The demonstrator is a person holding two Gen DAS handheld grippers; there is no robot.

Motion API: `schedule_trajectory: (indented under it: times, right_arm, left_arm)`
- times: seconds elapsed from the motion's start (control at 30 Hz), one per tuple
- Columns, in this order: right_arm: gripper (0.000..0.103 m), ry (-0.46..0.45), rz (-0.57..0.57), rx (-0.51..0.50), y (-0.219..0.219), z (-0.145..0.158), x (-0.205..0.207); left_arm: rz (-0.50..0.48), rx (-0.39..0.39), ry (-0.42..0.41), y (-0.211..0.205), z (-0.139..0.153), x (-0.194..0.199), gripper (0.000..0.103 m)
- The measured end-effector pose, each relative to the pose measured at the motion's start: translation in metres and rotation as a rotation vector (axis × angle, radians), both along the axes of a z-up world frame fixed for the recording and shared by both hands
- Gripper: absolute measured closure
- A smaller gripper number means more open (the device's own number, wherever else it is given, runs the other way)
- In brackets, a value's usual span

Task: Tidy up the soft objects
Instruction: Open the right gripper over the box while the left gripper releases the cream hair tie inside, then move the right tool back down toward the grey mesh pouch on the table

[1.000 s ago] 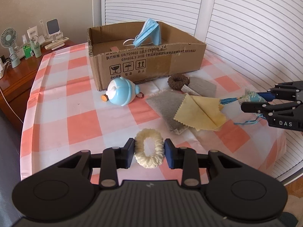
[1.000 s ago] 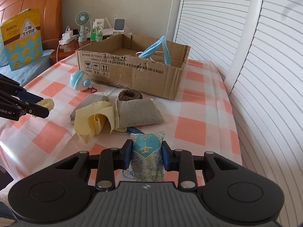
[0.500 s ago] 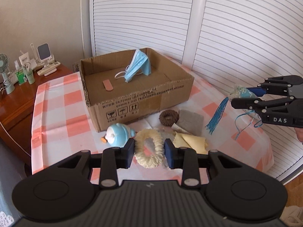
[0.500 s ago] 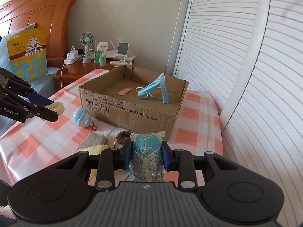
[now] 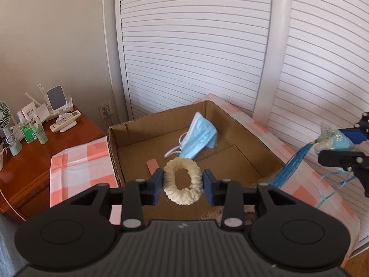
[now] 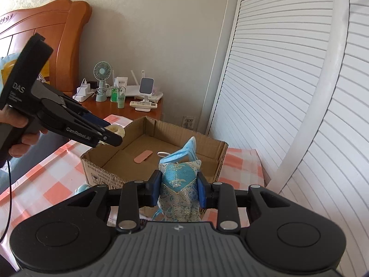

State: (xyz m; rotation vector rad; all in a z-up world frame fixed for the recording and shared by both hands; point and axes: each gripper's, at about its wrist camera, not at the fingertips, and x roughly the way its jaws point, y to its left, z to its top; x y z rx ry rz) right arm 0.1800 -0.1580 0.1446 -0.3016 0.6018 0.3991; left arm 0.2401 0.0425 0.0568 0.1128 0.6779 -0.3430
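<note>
My left gripper [image 5: 183, 185] hangs over the open cardboard box [image 5: 113, 152] with a cream scrunchie [image 5: 182, 198] between its jaws. The jaws are opening, and the pads still touch the scrunchie's sides. In the right wrist view the same gripper [image 6: 110, 136] and scrunchie [image 6: 116, 130] sit above the box's near left corner [image 6: 96, 173]. My right gripper [image 6: 178, 189] is shut on a blue brocade sachet [image 6: 178, 199], held in front of the box. Its blue tassel [image 5: 290, 168] dangles by the box's right wall. A blue face mask [image 5: 200, 138] and a pink plaster [image 5: 152, 165] lie inside.
The box stands on a table with a pink and white checked cloth [image 5: 78, 161]. A wooden nightstand [image 5: 69, 143] with a small fan [image 6: 102, 73], bottles and a remote is at the left. White slatted doors [image 5: 196, 46] close off the back and right. A hand [image 6: 20, 138] grips the left tool.
Both grippers have risen and come forward to the box, carrying the scrunchie and the sachet. The cloths and the blue toy on the table have dropped out of view. The left jaws stand slightly wider.
</note>
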Motion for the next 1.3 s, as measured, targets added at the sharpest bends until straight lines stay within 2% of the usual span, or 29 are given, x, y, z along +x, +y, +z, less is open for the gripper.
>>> schedule_trajectory:
  times: [0.07,0.13,0.27,0.53,0.63,0.7,0.77,0.83,1.17,1.3]
  right_arm:
    - [0.067,-0.001,0.001,-0.002,0.004,0.0,0.011]
    - [0.067,0.001,-0.001,-0.004,0.008,-0.001,0.022]
    - [0.067,0.022,-0.005,-0.007,0.016,-0.008,0.042]
    - [0.067,0.06,-0.026,0.001,0.036,-0.022,0.083]
    - [0.066,0.064,-0.042,0.001,0.044,-0.025,0.097]
    - [0.06,0.063,-0.056,0.007,0.049,-0.027,0.103]
    - [0.031,0.073,-0.068,0.012,0.051,-0.029,0.108]
    - [0.014,0.074,-0.091,0.019,0.052,-0.031,0.108]
    - [0.001,0.121,-0.134,0.021,0.042,-0.039,0.077]
    - [0.0,0.177,-0.144,0.022,0.038,-0.048,0.06]
  left_arm:
    - [0.047,0.0,-0.013,0.003,-0.004,0.009,0.009]
    - [0.074,-0.008,-0.036,0.006,-0.007,0.007,0.009]
    - [0.097,-0.044,-0.012,0.017,-0.01,-0.012,0.009]
    - [0.131,0.001,-0.004,0.024,-0.03,-0.084,0.006]
    - [0.157,0.006,0.014,0.025,-0.037,-0.099,0.006]
    - [0.154,0.007,0.03,0.024,-0.042,-0.106,0.006]
    - [0.154,0.013,0.037,0.022,-0.046,-0.112,0.006]
    - [0.157,0.023,0.04,0.02,-0.048,-0.115,0.006]
    - [0.148,0.008,0.017,0.014,-0.044,-0.134,0.004]
    - [0.157,0.018,0.007,0.014,-0.043,-0.141,0.003]
